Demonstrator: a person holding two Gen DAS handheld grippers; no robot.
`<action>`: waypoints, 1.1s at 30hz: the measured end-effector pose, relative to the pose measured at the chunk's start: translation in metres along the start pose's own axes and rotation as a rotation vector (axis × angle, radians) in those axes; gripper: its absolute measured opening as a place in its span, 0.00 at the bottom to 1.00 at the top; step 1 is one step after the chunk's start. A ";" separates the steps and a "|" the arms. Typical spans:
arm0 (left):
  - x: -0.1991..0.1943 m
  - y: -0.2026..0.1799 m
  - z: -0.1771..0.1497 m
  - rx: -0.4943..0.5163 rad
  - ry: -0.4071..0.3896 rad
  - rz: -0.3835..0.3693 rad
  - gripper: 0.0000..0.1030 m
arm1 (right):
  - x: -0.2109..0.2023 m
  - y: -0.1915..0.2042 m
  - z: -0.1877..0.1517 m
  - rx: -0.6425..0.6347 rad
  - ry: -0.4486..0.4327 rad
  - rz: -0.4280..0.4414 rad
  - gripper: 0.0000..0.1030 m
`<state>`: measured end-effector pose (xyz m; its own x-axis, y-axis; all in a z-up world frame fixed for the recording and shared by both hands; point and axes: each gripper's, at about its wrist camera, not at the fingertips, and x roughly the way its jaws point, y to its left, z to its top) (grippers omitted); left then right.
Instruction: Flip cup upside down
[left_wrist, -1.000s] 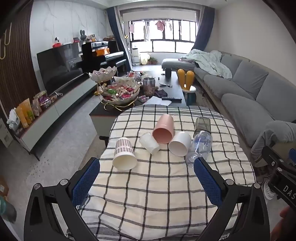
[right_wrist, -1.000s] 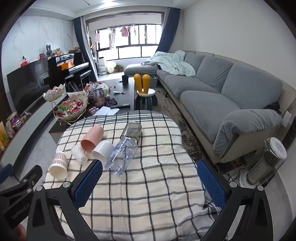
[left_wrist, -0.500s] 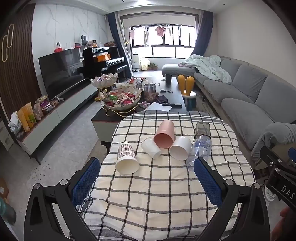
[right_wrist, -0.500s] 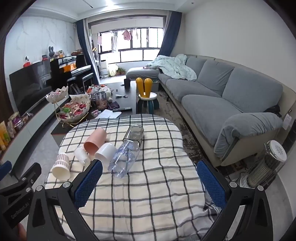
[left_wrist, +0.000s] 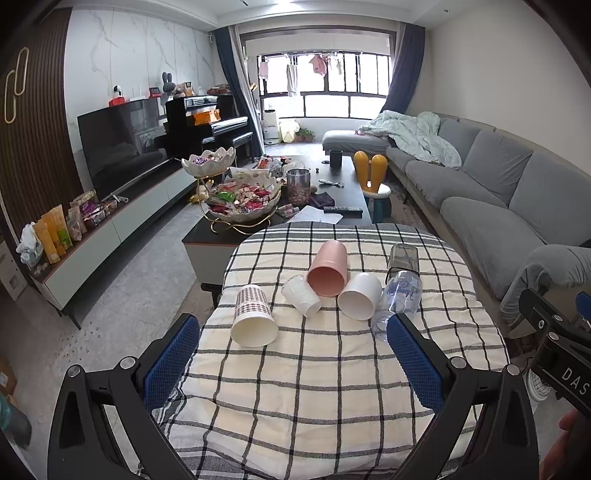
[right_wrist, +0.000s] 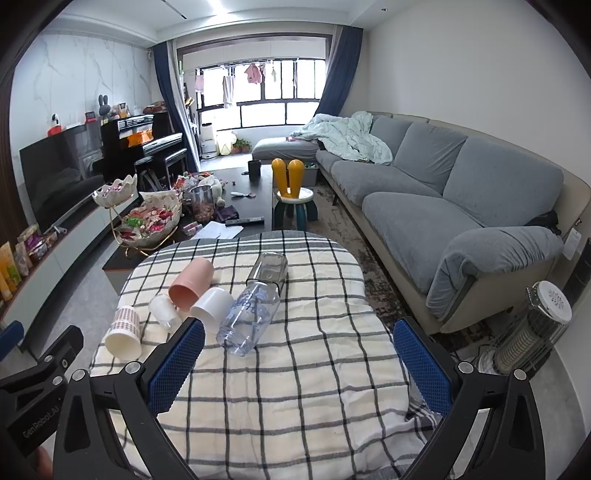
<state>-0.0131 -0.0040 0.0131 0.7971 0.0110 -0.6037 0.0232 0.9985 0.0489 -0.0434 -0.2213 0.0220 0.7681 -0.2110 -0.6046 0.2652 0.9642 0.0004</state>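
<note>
Item: desk (left_wrist: 332, 387) under a black-and-white checked cloth, carrying six vessels, all lying on their sides, none yet turned over.

- Patterned paper cup (left_wrist: 254, 317), nearest my left side, mouth toward me, apart from the rest.
- Small clear plastic cup (left_wrist: 301, 295), just beside the pink one.
- Pink cup (left_wrist: 328, 268), mouth toward me, middle of the group.
- White cup (left_wrist: 360, 300), touching or nearly touching the pink cup and the bottle.
- Clear bottle with blue lettering (right_wrist: 248, 317), lying lengthwise toward the right hand-held gripper.
- Smoky square glass (right_wrist: 269, 270), behind the bottle.

Left hand-held gripper (left_wrist: 295, 362): blue pads spread wide, nothing between them, well short of the cups.
Right hand-held gripper (right_wrist: 299, 363): equally wide, empty, over the bare near half of the cloth.

Step in hand, as I judge it: approach and choice of cup; no grasp begun.

Next move: I would bring one gripper forward and low to a cup's wall, likely the paper cup since it lies free of neighbours, close gently because paper will crush, then lift, rotate rim-down, and set it on the cloth.
</note>
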 end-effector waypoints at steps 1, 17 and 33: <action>0.001 0.000 -0.001 0.001 -0.002 0.001 1.00 | 0.001 0.000 -0.001 0.001 -0.001 -0.001 1.00; -0.002 0.007 -0.003 -0.010 0.001 -0.016 1.00 | -0.001 0.001 0.001 0.001 -0.005 0.002 1.00; 0.000 0.007 -0.005 -0.010 0.007 -0.018 1.00 | -0.002 0.002 0.001 0.002 -0.002 0.004 1.00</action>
<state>-0.0161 0.0035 0.0098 0.7921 -0.0065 -0.6103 0.0315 0.9990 0.0303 -0.0441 -0.2189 0.0236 0.7701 -0.2073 -0.6034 0.2630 0.9648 0.0041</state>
